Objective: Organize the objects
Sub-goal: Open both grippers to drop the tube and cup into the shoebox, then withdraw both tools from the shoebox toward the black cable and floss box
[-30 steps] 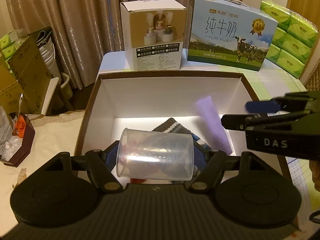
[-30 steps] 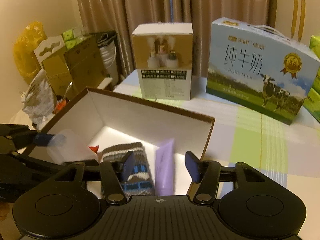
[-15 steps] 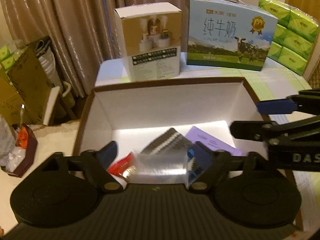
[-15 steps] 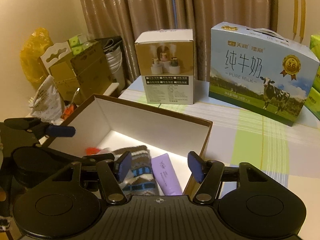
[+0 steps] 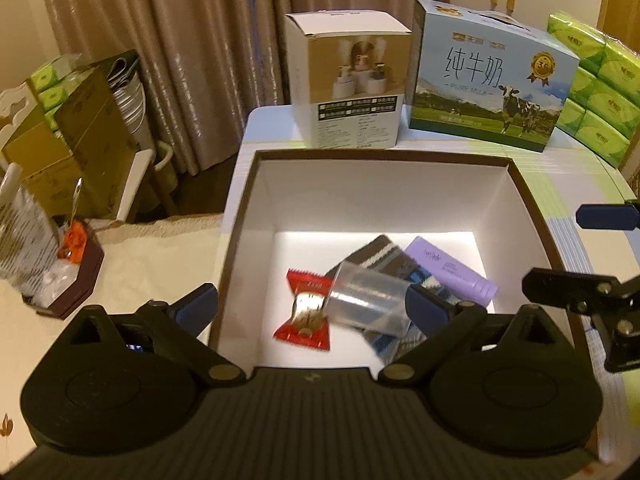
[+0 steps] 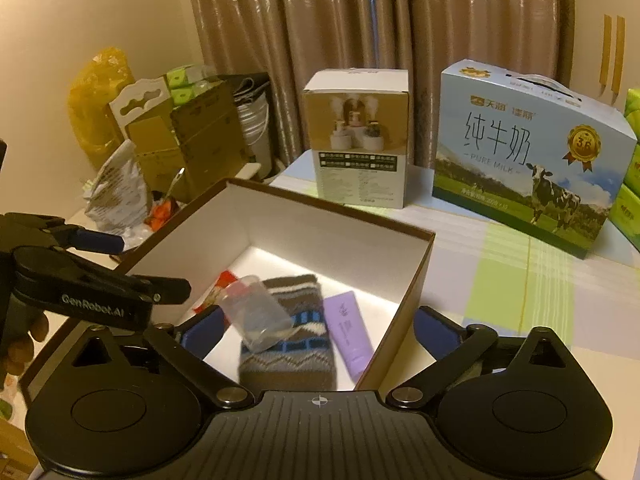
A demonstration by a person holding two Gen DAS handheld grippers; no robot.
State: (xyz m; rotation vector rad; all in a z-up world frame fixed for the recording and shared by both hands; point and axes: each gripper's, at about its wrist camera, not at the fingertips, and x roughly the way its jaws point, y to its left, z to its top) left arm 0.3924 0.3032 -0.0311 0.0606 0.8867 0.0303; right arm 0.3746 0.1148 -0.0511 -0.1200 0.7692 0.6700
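Your left gripper (image 5: 312, 306) has its jaws spread wide and grips nothing; the clear plastic cup (image 5: 368, 300) lies on its side in the open box (image 5: 384, 156), just ahead of your fingertips and a little toward your right finger, partly over the knitted sock (image 5: 376, 254) and touching the red candy wrapper (image 5: 306, 312). The purple tube (image 5: 450, 268) lies beyond the cup, ahead and right. Your right gripper (image 6: 316, 330) is likewise spread apart and empty, hanging above the box's near corner with one finger inside the wall and one outside. The cup looks light and round, so it may roll against the wrapper; judging from this, let it settle before you do anything else. Draw your left gripper straight back and up, keeping the fingers apart so neither one brushes the cup or the box rim. Hold the right one clear of the wall it straddles.
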